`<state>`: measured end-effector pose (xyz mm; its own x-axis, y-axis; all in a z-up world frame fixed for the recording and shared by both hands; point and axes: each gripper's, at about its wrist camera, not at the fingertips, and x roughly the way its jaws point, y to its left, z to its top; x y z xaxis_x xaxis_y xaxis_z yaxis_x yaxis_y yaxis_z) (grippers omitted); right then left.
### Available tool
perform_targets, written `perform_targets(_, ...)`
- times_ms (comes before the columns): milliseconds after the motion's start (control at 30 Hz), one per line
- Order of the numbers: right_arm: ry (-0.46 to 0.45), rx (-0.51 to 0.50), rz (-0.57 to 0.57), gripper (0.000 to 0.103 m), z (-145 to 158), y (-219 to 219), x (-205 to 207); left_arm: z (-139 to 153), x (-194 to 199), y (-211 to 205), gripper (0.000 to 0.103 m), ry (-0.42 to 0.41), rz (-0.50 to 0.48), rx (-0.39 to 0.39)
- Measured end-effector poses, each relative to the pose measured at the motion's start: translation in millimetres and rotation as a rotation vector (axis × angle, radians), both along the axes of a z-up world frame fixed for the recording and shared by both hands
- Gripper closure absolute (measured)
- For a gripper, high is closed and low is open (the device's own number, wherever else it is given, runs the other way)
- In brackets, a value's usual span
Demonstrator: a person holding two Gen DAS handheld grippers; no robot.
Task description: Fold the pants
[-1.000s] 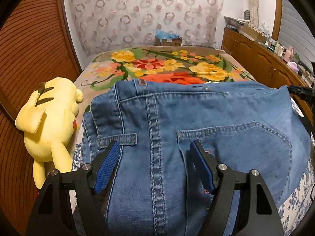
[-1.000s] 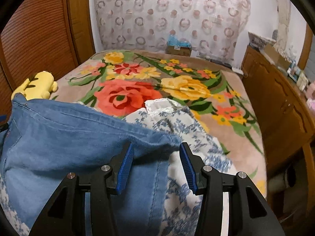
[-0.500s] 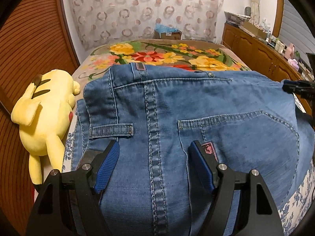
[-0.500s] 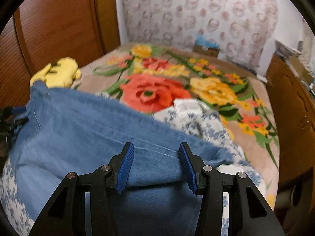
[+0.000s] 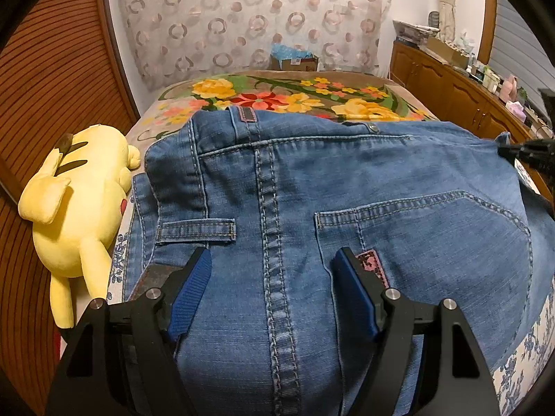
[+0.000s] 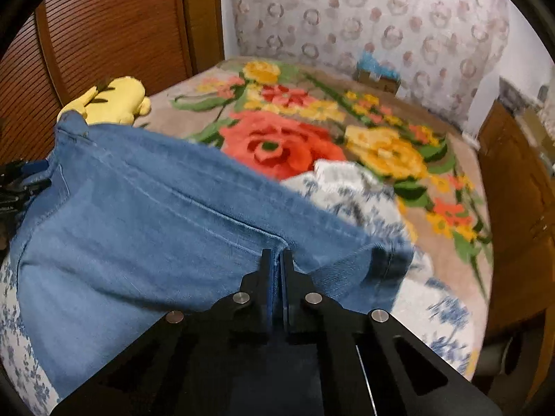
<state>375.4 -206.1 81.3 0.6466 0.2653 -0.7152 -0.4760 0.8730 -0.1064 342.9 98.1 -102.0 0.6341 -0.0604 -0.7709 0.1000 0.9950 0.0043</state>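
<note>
Blue jeans (image 5: 347, 190) lie on the bed, back side up, with the waistband far and a back pocket (image 5: 433, 228) at right. My left gripper (image 5: 274, 277) is open, its blue pads straddling the seat seam just above the denim. In the right wrist view the jeans (image 6: 156, 215) stretch to the left. My right gripper (image 6: 280, 260) is shut on a fold of denim near the hem. The other gripper's black tip shows at the left edge (image 6: 17, 187).
A yellow plush toy (image 5: 79, 190) lies on the bed's left side. A floral blanket (image 6: 288, 138) covers the bed, with a blue-and-white floral cloth (image 6: 350, 190) under the jeans. Wooden cabinets (image 5: 451, 86) stand at right, a wooden slatted wall (image 5: 52, 69) at left.
My right gripper has closed on the denim; it was open over the cloth before. My left gripper has stayed open and moved slightly forward over the jeans.
</note>
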Motion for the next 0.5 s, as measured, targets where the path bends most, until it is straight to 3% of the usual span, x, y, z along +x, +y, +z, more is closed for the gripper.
perform_targets(200,-0.138,0.04,-0.057,0.101,32,5,8,11,0,8,0.034,-0.02,0.039,0.009)
perform_targets(333,-0.098,0.005,-0.095,0.101,15,18,27,21,-4,17,0.033,-0.038,0.062,-0.007)
perform_targets(433,-0.06,0.021,-0.114,0.099,4,21,27,25,-10,22,0.026,-0.045,0.051,-0.046)
perform_targets(500,-0.056,0.037,-0.128,0.087,9,20,25,26,-15,23,0.024,-0.04,0.041,-0.066)
